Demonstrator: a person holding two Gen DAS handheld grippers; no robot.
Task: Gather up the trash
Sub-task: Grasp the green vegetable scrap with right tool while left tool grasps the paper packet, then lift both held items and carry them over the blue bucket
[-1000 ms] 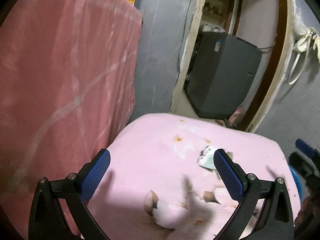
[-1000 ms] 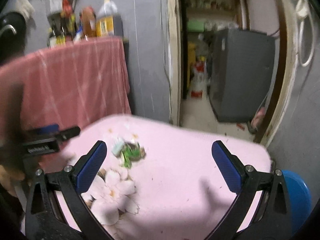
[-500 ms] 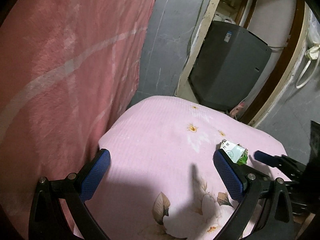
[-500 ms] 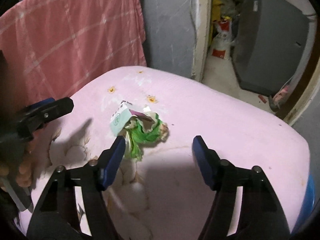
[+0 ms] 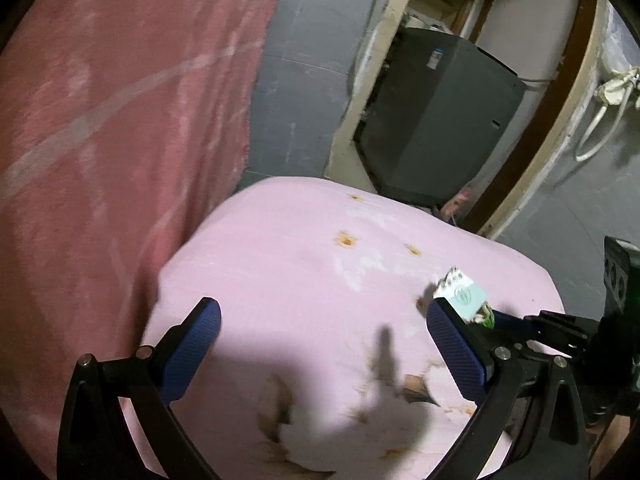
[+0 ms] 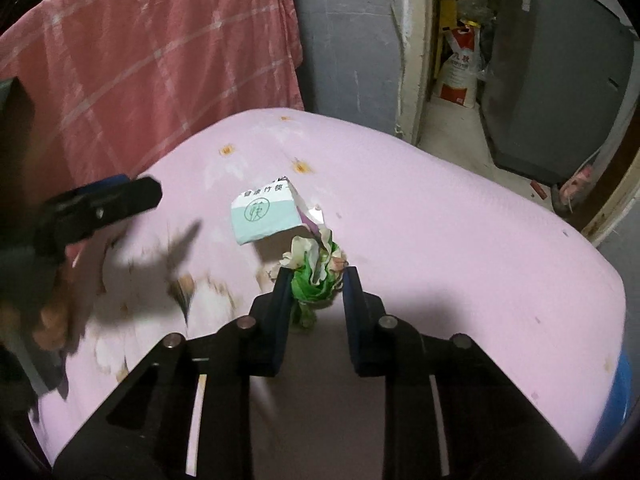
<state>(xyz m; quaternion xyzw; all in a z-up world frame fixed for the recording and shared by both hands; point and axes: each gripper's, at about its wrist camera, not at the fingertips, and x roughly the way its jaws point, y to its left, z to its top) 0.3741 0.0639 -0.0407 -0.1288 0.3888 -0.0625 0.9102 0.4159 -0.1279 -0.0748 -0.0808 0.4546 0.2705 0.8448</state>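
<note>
A wad of trash lies on the pink flowered cover (image 6: 440,240): a crumpled green and white wrapper (image 6: 316,284) with a white and teal paper sleeve (image 6: 264,216) sticking out of it. My right gripper (image 6: 317,276) points down at it. Its jaws are closing, and both pads press on the green wrapper between them. The left wrist view has the same trash (image 5: 464,294) at the right, with the right gripper's fingers (image 5: 516,320) behind it. My left gripper (image 5: 324,312) hovers open and empty over the cover (image 5: 300,248), to the left of the trash.
A red checked cloth (image 6: 152,52) hangs at the cover's left side. Beyond the far edge, a doorway holds a grey appliance (image 6: 552,64) and a printed sack (image 6: 460,72). Something blue (image 6: 628,380) pokes out under the cover's right edge. A hand (image 6: 52,320) holds the left gripper.
The right gripper came down and forward onto the trash, and its jaws went from wide open to narrow around the green wrapper. The left gripper stayed open and barely shifted.
</note>
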